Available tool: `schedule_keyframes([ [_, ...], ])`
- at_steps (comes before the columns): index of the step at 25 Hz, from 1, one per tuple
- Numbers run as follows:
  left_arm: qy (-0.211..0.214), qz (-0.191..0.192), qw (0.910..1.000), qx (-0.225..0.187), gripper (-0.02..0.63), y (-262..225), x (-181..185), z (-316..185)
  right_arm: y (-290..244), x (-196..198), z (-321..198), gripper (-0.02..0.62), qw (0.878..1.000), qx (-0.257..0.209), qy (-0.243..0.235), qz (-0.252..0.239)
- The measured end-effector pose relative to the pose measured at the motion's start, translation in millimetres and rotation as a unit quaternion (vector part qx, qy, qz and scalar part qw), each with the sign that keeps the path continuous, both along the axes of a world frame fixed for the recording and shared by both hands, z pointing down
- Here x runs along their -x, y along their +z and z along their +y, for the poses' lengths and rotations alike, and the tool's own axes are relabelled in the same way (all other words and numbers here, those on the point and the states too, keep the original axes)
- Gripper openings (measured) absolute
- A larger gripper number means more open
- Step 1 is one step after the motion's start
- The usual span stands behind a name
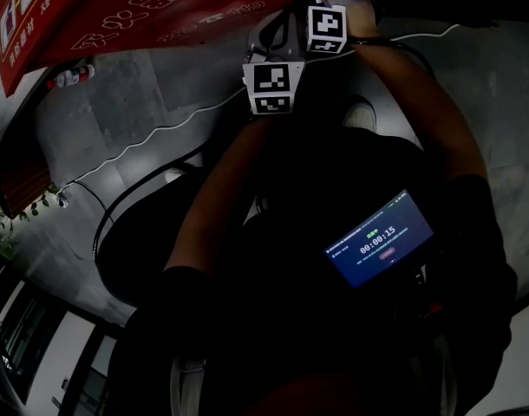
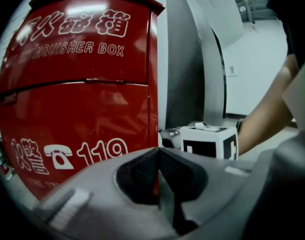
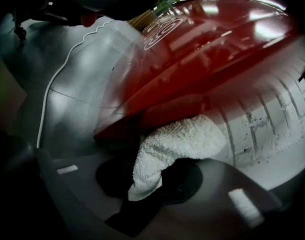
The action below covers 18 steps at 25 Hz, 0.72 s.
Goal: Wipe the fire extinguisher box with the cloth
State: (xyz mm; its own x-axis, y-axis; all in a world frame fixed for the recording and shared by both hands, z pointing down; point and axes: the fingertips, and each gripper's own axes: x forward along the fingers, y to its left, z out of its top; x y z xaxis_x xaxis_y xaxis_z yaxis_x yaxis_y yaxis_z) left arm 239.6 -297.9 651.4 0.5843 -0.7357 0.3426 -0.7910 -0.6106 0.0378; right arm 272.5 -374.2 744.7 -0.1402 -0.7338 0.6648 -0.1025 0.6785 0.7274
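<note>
Left claw (image 1: 271, 81) and right claw (image 1: 327, 26) reach up side by side to the red fire extinguisher box (image 1: 117, 7) at the head view's top; a white cable (image 1: 143, 141) trails over the grey floor (image 1: 134, 94). In the left gripper view, the left claw is clenched on nothing and faces the box's front. In the right gripper view, the right claw grasps a white terry cloth (image 3: 177, 141) that lies against the box's red surface.

White cable (image 3: 45, 104) on grey floor (image 1: 134, 85), lit screen (image 1: 379, 238)
</note>
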Motion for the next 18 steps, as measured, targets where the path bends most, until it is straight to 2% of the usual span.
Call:
schedule_keyframes([
  [4, 0.004, -0.007, 0.9999, 0.014, 0.003, 7.0, -0.3, 1.9, 27.0, 0.8, 6.9, 0.094, 1.0, 0.021, -0.004, 0.008],
  [12, 0.01, -0.013, 0.9994, 0.029, 0.003, 15.5, 1.0, 2.9, 78.2, -3.3, 21.8, 0.095, 0.996, 0.064, -0.018, 0.059],
  [18, 0.003, -0.016, 0.9996, 0.023, 0.003, 25.6, 7.3, -3.3, 106.2, -2.7, 29.8, 0.094, 0.992, 0.091, -0.024, 0.079],
])
